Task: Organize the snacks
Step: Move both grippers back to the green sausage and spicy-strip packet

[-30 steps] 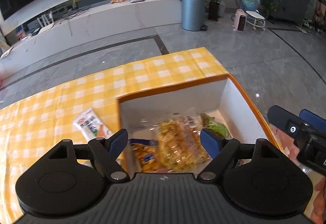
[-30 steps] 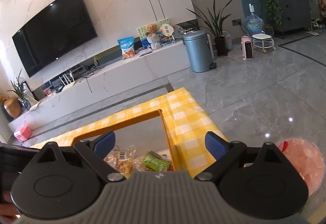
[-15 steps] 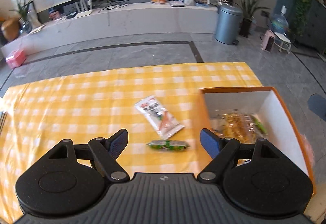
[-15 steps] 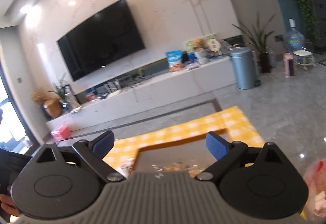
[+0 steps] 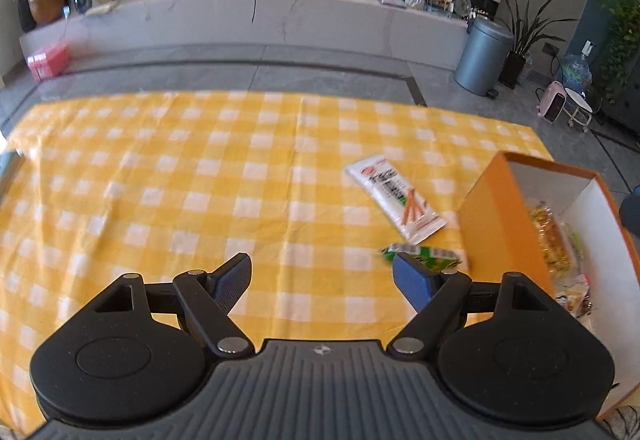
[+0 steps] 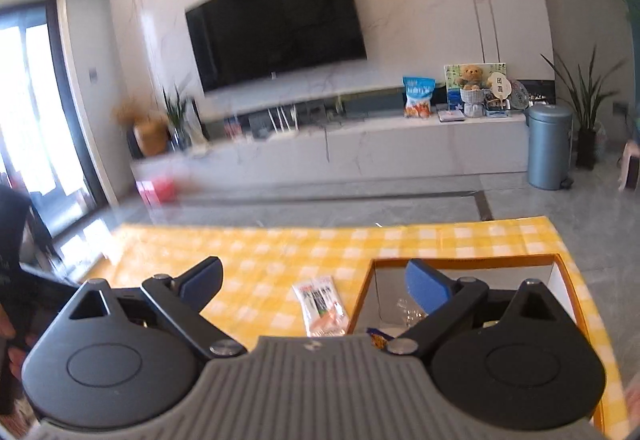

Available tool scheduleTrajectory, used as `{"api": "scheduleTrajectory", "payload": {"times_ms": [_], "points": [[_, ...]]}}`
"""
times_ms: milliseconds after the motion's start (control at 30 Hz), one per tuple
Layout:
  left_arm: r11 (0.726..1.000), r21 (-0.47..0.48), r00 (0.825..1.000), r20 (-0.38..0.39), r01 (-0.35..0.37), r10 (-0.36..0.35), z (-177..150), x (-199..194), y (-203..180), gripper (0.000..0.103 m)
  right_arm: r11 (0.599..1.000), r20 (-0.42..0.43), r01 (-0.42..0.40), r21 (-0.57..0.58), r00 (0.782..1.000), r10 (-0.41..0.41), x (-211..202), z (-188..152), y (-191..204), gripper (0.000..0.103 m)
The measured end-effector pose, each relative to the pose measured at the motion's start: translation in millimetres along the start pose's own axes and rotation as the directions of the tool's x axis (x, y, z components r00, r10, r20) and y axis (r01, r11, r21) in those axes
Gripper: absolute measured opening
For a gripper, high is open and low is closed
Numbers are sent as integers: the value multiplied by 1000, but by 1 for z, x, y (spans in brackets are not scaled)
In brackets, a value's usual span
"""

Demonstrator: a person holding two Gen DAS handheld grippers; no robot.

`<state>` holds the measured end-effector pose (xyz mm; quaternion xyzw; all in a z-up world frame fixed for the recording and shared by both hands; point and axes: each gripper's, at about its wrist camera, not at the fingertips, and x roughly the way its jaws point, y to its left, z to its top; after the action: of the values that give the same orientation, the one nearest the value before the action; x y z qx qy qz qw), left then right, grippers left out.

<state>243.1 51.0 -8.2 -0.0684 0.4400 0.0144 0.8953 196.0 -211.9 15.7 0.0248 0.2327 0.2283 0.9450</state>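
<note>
Snacks: white pack (image 5: 394,196) & green pack (image 5: 434,255) beside orange box (image 5: 498,232); both tools gape empty, edges blurry.

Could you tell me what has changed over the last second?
The left hand-held gripper swung from above the orange cardboard box to the yellow checked tablecloth; the right hand-held gripper tilted upward. Both stayed open and empty. The white snack packet and green snack packet lay unmoved.
</note>
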Motion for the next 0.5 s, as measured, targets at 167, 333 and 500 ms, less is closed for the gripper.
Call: {"api": "scheduleTrajectory", "payload": {"times_ms": [167,333,500], "points": [[999,-24,1000,-15,23,-23,-8,28,24,94,993,-114,-32,-114,993,19,34,-3,20,80],[994,-61,993,-61,94,-98,-21,54,44,94,943,-299,-86,-321,954,-15,84,-2,53,55],[989,-114,989,-102,99,-111,-23,68,55,94,802,-543,-223,-553,827,-144,151,-25,89,40]]}}
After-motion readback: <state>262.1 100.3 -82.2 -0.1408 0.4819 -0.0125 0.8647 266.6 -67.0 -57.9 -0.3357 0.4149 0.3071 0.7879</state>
